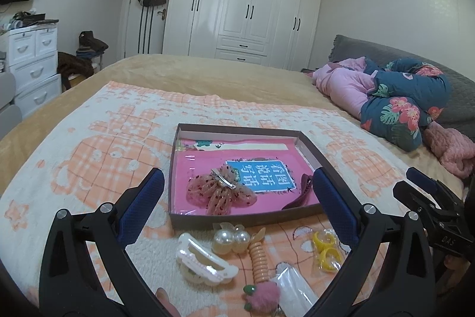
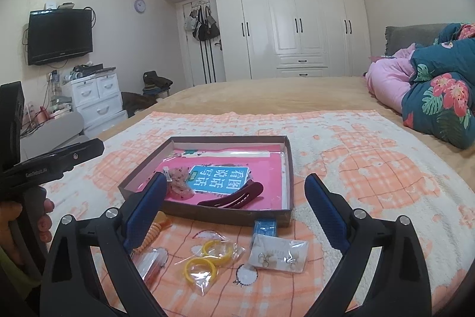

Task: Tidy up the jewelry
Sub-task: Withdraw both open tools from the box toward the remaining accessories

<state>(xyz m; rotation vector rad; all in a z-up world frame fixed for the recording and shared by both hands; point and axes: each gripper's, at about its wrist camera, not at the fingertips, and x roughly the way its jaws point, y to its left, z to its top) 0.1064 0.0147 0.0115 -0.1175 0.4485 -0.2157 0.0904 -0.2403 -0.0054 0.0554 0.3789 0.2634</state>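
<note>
Two pieces sit in the box [image 1: 237, 216]: pink bow clip [image 1: 221, 193], dark barrette [image 2: 231, 195]. Yellow rings [image 2: 207, 257], earring card [image 2: 277, 257], pearl clip [image 1: 230, 239] wait on the bed. Left tool [image 1: 237, 198], right tool [image 2: 236, 198]: wide open, empty.

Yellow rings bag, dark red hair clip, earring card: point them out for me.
Yellow rings bag [image 2: 212, 259]: right wrist view, between the two rings.
Dark red hair clip [image 2: 234, 195]: right wrist view, middle of its body.
Earring card [image 2: 277, 255]: right wrist view, card centre.
</note>
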